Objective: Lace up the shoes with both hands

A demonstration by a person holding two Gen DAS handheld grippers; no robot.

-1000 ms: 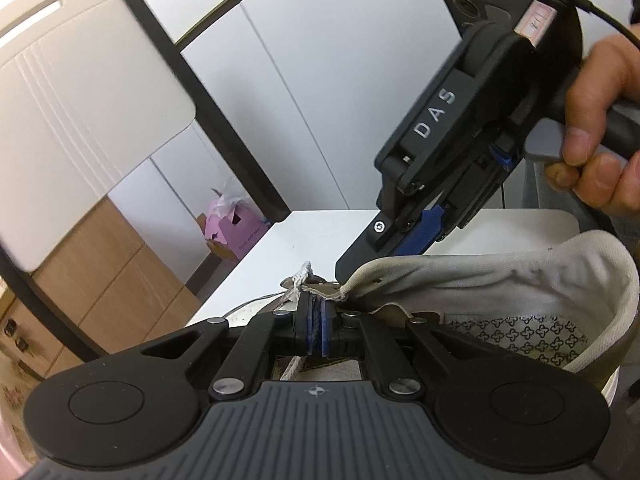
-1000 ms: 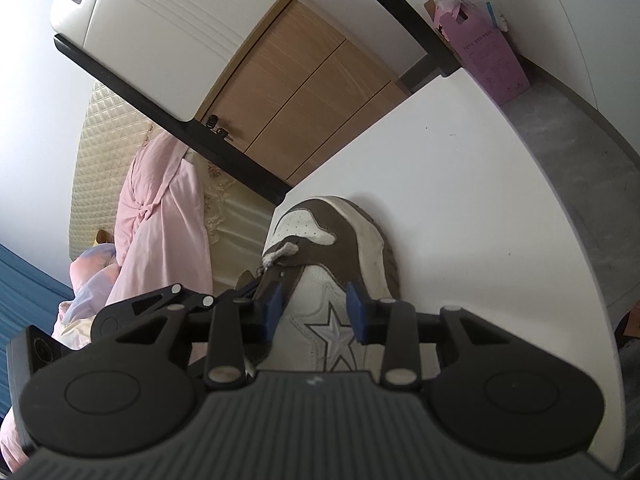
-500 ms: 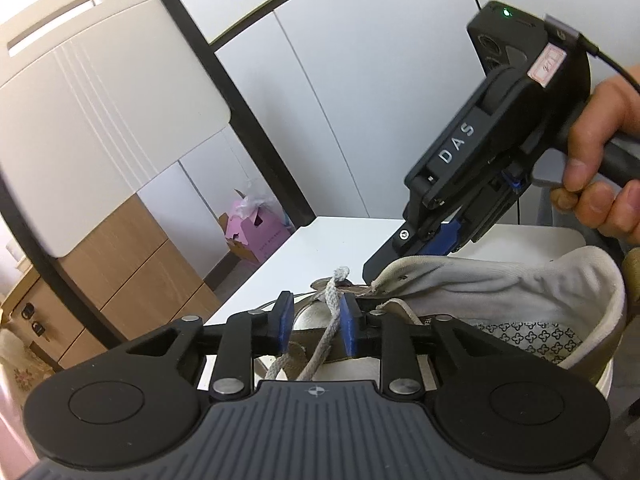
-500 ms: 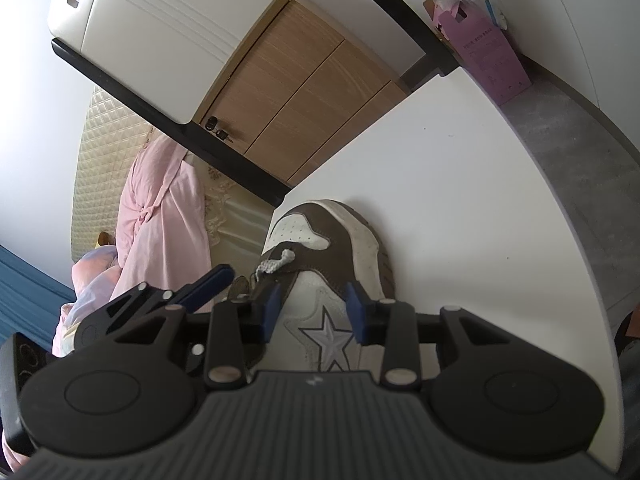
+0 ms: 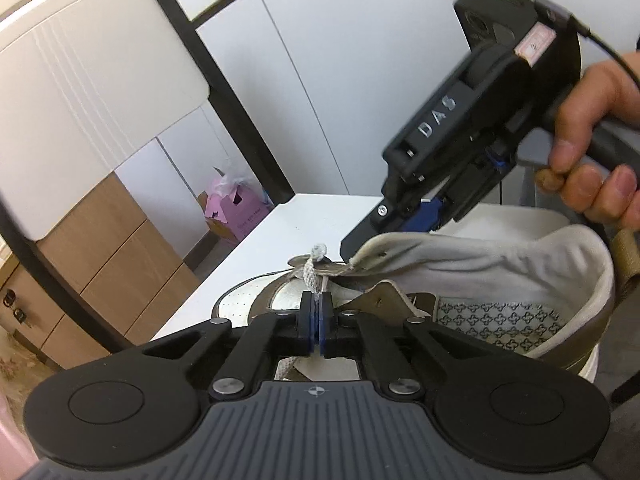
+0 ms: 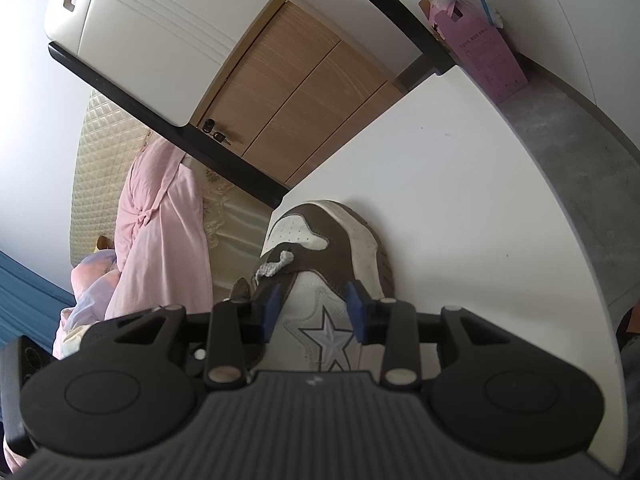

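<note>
The shoe (image 6: 332, 248), a brown and white sneaker with a star on its side, lay on the white desk (image 6: 460, 200), and every place here is given from it. Its long axis ran from the open heel collar, nearest both cameras, away to the toe cap. The left hand-held gripper (image 5: 316, 322) sat low over the throat of the shoe, its blue pads pressed together on the white lace (image 5: 314, 268), which rose from the pads to a frayed tip just above an eyelet flap. So the free end of the lace lay straight ahead of that gripper, along the line toward the toe, and the left hand was plainly the nearer to it. The right hand-held gripper (image 6: 314, 312) came in over the side of the shoe, held by a hand (image 5: 592, 152) seen in the left wrist view; its jaws stood partly apart, straddling the upper near the star, but the pictures did not make clear whether the pads pressed on the leather or merely flanked it. From that side the lace tip showed just beyond its left pad, toward the toe. Judging by this, the next pull or threading would turn on the left gripper drawing the lace along the shoe's length while the right one steadied the upper.
</note>
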